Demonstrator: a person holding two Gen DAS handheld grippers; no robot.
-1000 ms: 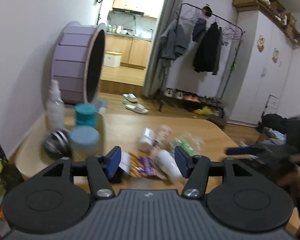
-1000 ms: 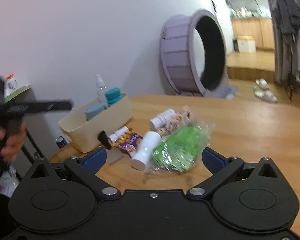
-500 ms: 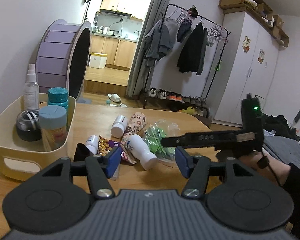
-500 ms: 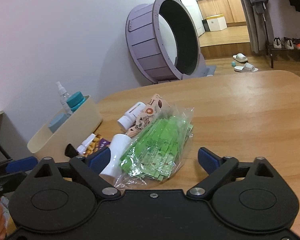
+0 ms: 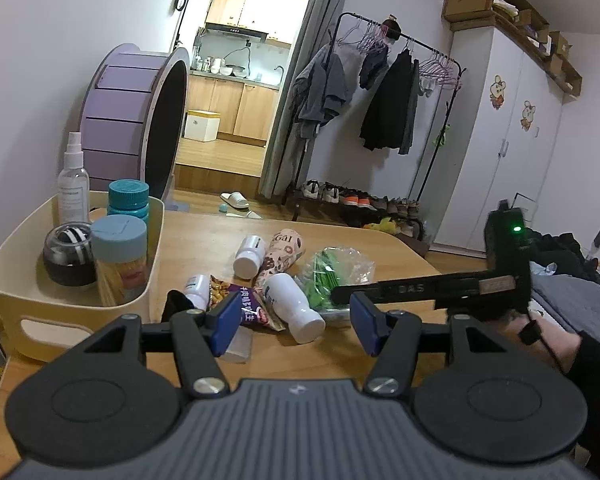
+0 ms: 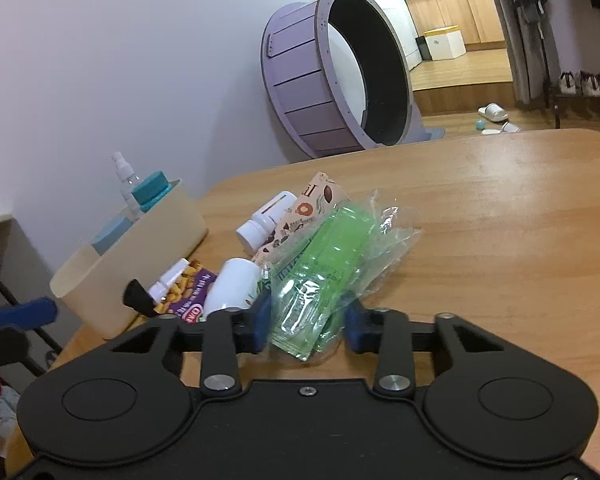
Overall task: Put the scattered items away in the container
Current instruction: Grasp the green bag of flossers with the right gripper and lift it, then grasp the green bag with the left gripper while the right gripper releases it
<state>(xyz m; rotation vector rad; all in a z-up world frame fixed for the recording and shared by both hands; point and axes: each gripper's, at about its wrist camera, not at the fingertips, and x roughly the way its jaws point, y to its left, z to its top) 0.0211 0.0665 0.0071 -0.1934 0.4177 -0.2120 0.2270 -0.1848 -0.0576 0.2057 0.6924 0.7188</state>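
The right gripper [image 6: 305, 326] has its jaws pressed against both sides of the clear plastic bag of green packets [image 6: 323, 272], which lies on the wooden worktop [image 6: 499, 240] touching a white plastic bottle [image 6: 232, 286]. The left gripper [image 5: 296, 322] hovers with jaws released above the scattered pile. The cream plastic container [image 5: 76, 316] stands just left, holding teal-capped jars.

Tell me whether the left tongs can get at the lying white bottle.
Probably yes: the left tongs are open with the white bottle just ahead. The snack packet crowds one side, and the right tongs work close by.
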